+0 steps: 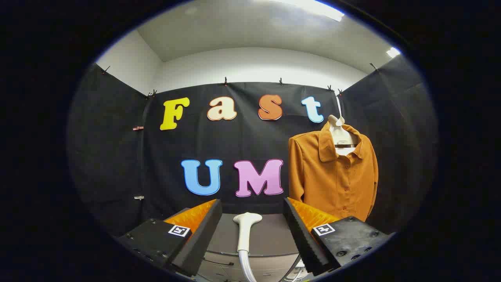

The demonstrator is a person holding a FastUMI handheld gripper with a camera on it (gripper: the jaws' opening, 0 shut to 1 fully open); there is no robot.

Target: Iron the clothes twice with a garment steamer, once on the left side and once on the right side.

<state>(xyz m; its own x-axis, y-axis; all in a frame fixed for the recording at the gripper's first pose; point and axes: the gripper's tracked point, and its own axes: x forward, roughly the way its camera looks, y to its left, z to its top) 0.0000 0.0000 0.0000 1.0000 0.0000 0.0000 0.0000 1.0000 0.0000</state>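
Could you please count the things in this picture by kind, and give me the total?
Shirts: 1, the orange shirt on a hanger at the booth wall.
Hangers: 1.
Steamer heads: 1, the white steamer head lying on the table, between the fingers of the open claw.
Tables: 1.
Claws: 1.
Total: 5.

Shirt hem and lower left sleeve hidden behind tool finger at 5 o'clock. Steamer hose cut off below. Desk mostly masked by both fingers.
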